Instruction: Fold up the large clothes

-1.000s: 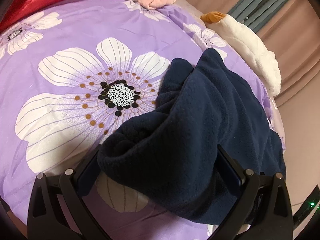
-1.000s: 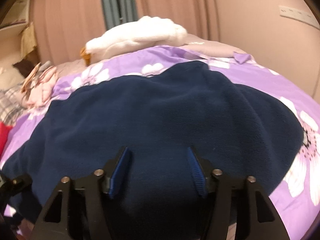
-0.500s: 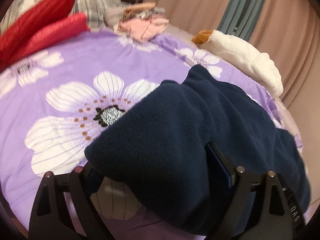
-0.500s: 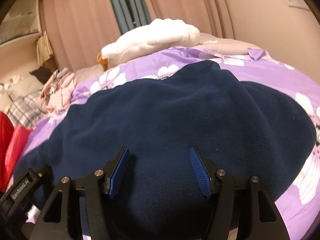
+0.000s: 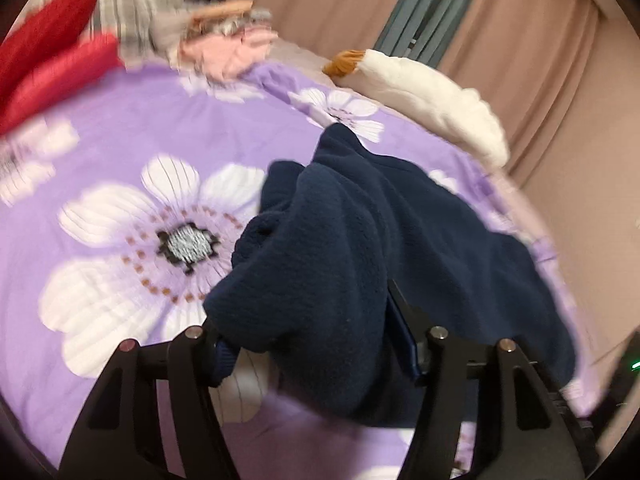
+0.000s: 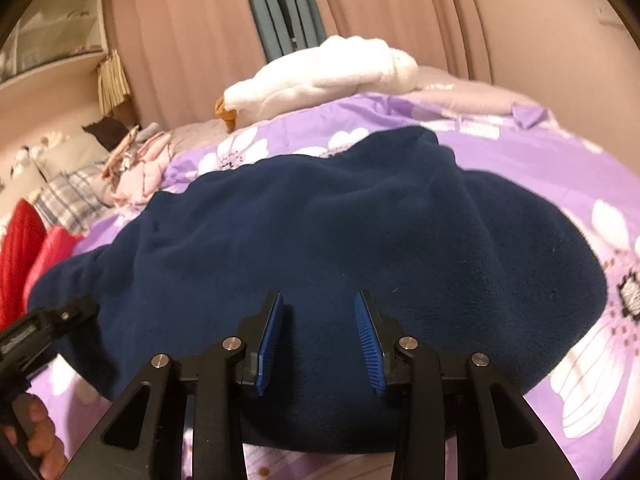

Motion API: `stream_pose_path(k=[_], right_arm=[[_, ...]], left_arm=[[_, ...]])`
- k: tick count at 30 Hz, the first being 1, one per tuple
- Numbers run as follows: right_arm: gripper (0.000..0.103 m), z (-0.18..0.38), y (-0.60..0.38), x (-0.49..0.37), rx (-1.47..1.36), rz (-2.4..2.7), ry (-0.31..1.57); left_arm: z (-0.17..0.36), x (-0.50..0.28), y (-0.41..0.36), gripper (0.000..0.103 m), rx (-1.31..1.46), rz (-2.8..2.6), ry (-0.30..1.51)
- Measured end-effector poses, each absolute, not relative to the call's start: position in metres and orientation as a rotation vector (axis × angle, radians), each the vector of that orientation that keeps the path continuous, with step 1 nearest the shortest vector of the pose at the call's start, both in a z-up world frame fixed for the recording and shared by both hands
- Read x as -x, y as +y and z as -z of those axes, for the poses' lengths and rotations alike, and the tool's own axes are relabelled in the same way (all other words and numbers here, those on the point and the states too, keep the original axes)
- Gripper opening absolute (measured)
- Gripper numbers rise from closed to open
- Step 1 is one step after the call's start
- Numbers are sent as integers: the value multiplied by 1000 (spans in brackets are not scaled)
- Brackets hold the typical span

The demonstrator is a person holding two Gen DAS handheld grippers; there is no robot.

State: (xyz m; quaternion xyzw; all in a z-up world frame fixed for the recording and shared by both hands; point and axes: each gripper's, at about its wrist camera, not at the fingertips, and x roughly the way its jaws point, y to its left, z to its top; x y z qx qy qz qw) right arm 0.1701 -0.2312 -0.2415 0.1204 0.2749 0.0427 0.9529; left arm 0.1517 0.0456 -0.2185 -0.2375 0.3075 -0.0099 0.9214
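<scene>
Closing: left gripper (image 5: 308,340), jaws gathering a bunched edge of the navy fleece (image 5: 360,248); right gripper (image 6: 318,340), jaws half-open, fleece between, on purple bedspread (image 6: 520,160).

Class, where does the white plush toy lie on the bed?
In both wrist views the white plush toy lies along the bed's far edge, by the curtains, beyond the navy fleece.

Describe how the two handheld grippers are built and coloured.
Both are matte black linkage frames with triangular cut-outs and silver pivot pins. The right gripper carries ribbed blue pads. The left gripper shows one dark blue pad; seen from the right wrist, its body bears faint white lettering.
</scene>
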Motion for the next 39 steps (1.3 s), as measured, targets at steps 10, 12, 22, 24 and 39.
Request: stream_pose_path(k=[10, 12, 22, 24, 39], right_arm=[[39, 243, -205, -173, -81, -10, 586], [39, 243, -207, -173, -88, -15, 585], [39, 243, -212, -172, -118, -49, 581], [39, 243, -225, -171, -192, -92, 569], [39, 238, -355, -137, -525, 17, 463]], left_arm=[[256, -200, 29, 86, 625, 91, 711], [256, -203, 24, 84, 611, 43, 690], [247, -193, 19, 67, 553, -54, 635], [240, -190, 16, 65, 514, -57, 623], [158, -146, -72, 61, 6, -115, 338]])
